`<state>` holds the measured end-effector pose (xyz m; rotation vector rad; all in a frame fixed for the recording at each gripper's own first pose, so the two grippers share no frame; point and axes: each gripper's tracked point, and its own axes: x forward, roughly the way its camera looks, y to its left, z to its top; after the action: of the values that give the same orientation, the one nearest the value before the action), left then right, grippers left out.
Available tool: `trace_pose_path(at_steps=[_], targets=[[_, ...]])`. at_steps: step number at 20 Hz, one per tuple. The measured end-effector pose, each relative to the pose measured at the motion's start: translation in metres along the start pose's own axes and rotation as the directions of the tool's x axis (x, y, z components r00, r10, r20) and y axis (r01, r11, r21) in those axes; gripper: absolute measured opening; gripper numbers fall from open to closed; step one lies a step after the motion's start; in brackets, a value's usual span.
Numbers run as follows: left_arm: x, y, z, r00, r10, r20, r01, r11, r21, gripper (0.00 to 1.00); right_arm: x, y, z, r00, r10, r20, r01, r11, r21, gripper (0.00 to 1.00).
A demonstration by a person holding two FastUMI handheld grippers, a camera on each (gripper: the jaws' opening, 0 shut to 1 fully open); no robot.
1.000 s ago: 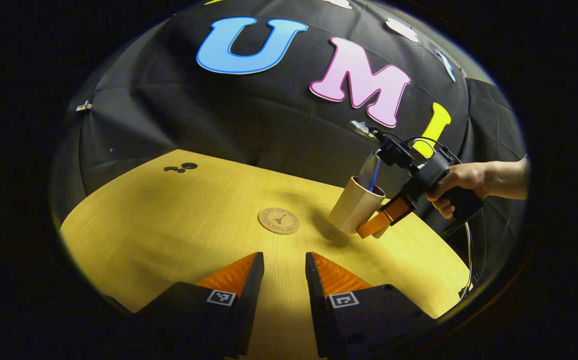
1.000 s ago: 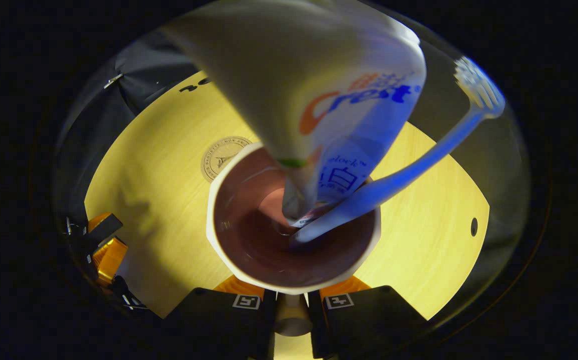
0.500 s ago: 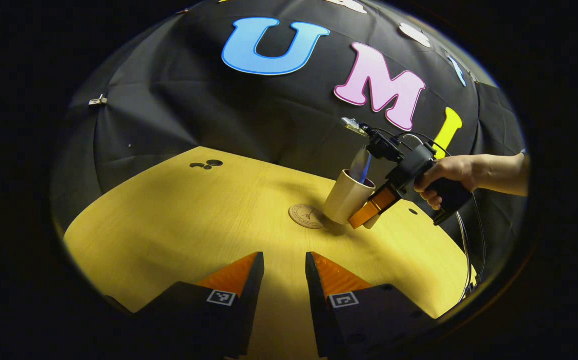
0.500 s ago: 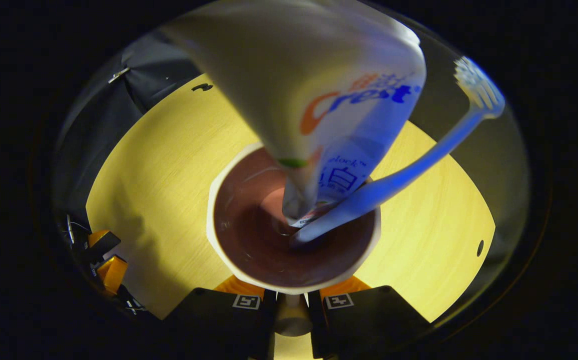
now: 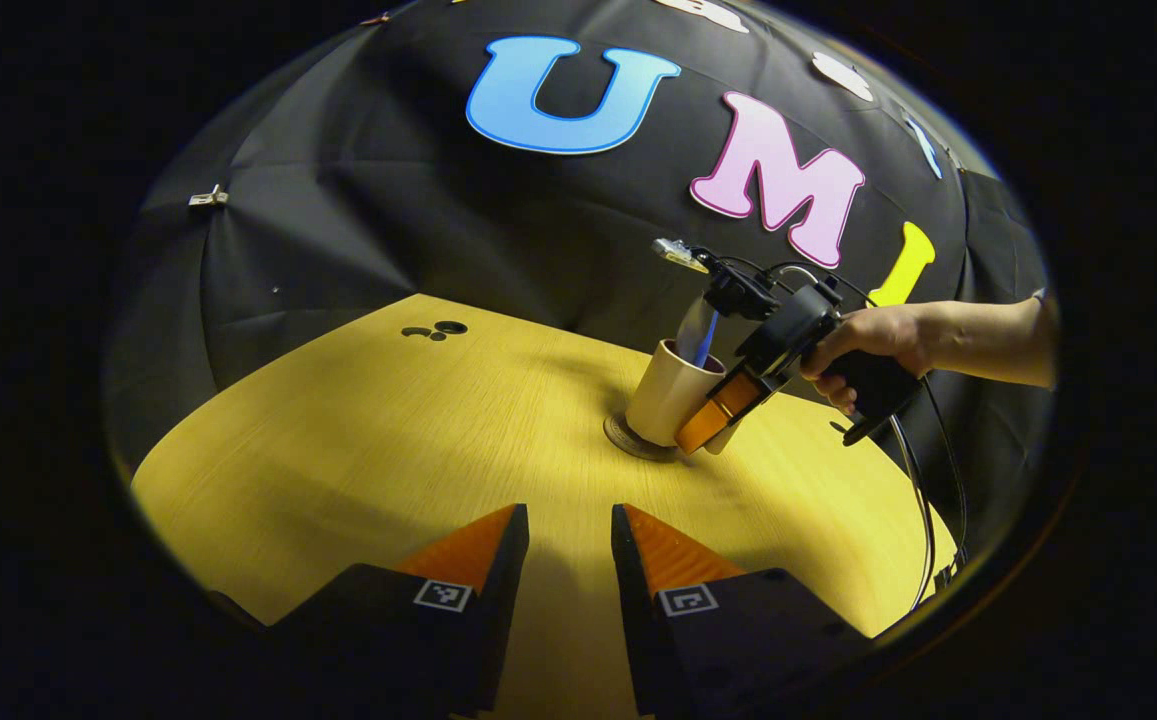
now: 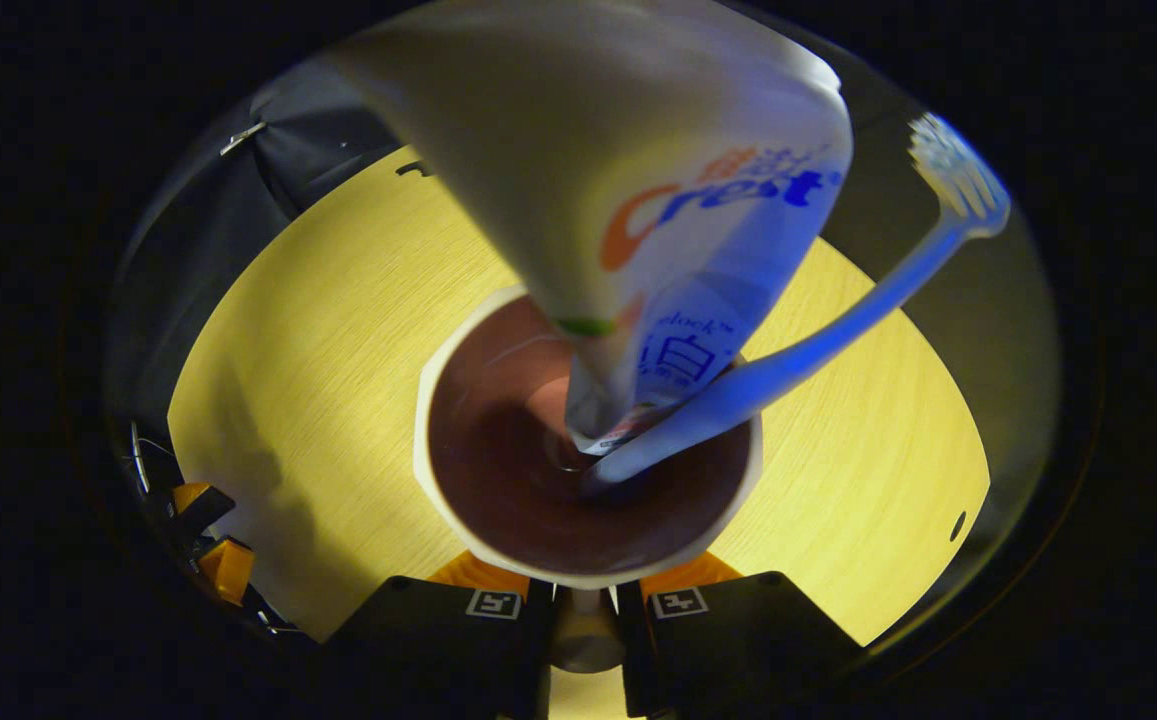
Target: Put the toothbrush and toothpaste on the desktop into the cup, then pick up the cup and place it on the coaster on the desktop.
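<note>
The cup (image 5: 666,392), a beige tumbler with a dark inside, stands tilted on or just above the round coaster (image 5: 628,440) near the middle of the wooden worktop (image 5: 368,450). Whether its base is fully seated on the coaster cannot be told. In the right gripper view the cup (image 6: 588,470) is seen from above, with the toothpaste tube (image 6: 638,200) cap-down inside it and the blue toothbrush (image 6: 838,320) leaning handle-down against the rim, bristles up and outward.

The right gripper (image 5: 713,425) holds the cup: its jaws are closed narrowly on the cup's side near the rim, one finger on each side of the wall. A hand (image 5: 863,345) grips its handle from the right side of the booth.

The left gripper (image 5: 570,555) hovers low over the near part of the worktop, well apart from the cup. Its jaws stand narrowly parted and hold nothing.

Task status, as judged:
1. Toothbrush into cup: done.
2. Toothpaste into cup: done.
3. Cup lifted and brought to coaster: done or nearly done.
4. Remaining: set the cup upright and flat on the coaster, then release the jaws and withdraw.
</note>
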<state>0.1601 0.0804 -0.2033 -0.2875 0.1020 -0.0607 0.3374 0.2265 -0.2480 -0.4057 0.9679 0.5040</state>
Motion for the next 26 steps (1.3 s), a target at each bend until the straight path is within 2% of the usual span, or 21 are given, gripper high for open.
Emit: trace_pose_path(at_steps=[6, 7, 8, 9, 10, 11, 13, 15, 19, 23, 26], targets=[[-0.002, 0.012, 0.000, 1.000, 0.017, 0.000, -0.017, 1.000, -0.014, 0.53, 0.009, 0.007, 0.005, 1.000, -0.002, -0.019, 0.002, 1.000, -0.004, 0.32], [-0.002, 0.014, 0.000, 1.000, 0.019, 0.001, -0.019, 1.000, -0.014, 0.53, 0.011, 0.008, 0.008, 1.000, -0.002, -0.017, 0.002, 1.000, -0.001, 0.26], [-0.003, 0.014, 0.001, 1.000, 0.020, 0.003, -0.019, 1.000, -0.015, 0.53, 0.011, 0.006, 0.007, 1.000, -0.002, -0.021, 0.002, 1.000, 0.005, 0.32], [-0.002, 0.012, 0.001, 1.000, 0.020, 0.006, -0.020, 1.000, -0.014, 0.53, 0.011, 0.006, 0.008, 1.000, -0.003, -0.022, 0.003, 1.000, 0.008, 0.32], [-0.002, 0.012, 0.002, 1.000, 0.019, 0.008, -0.019, 1.000, -0.013, 0.53, 0.010, 0.006, 0.006, 1.000, -0.006, -0.023, 0.006, 1.000, 0.004, 0.26], [-0.001, 0.011, 0.002, 1.000, 0.018, 0.007, -0.018, 1.000, -0.011, 0.53, 0.009, 0.006, 0.007, 1.000, -0.010, -0.017, 0.010, 1.000, -0.003, 0.33], [0.000, 0.010, 0.001, 1.000, 0.017, 0.006, -0.017, 1.000, -0.005, 0.53, 0.004, 0.007, 0.007, 1.000, -0.009, -0.011, 0.008, 1.000, -0.010, 0.33], [0.000, 0.009, 0.002, 1.000, 0.016, 0.006, -0.016, 1.000, -0.002, 0.53, 0.000, 0.008, 0.006, 1.000, -0.007, -0.011, 0.007, 1.000, -0.012, 0.51], [-0.001, 0.002, 0.005, 1.000, 0.011, 0.006, -0.011, 1.000, 0.006, 0.53, -0.010, 0.000, 0.009, 0.999, -0.028, 0.018, 0.029, 0.999, -0.019, 0.69], [-0.003, -0.005, 0.008, 1.000, 0.005, 0.000, -0.005, 1.000, 0.018, 0.53, -0.032, -0.005, 0.017, 0.996, -0.032, 0.089, 0.029, 0.999, 0.029, 0.73], [-0.008, -0.011, 0.011, 1.000, 0.006, -0.004, -0.006, 1.000, 0.029, 0.53, -0.055, -0.010, 0.013, 0.991, -0.041, 0.127, 0.036, 0.998, 0.044, 0.81]])
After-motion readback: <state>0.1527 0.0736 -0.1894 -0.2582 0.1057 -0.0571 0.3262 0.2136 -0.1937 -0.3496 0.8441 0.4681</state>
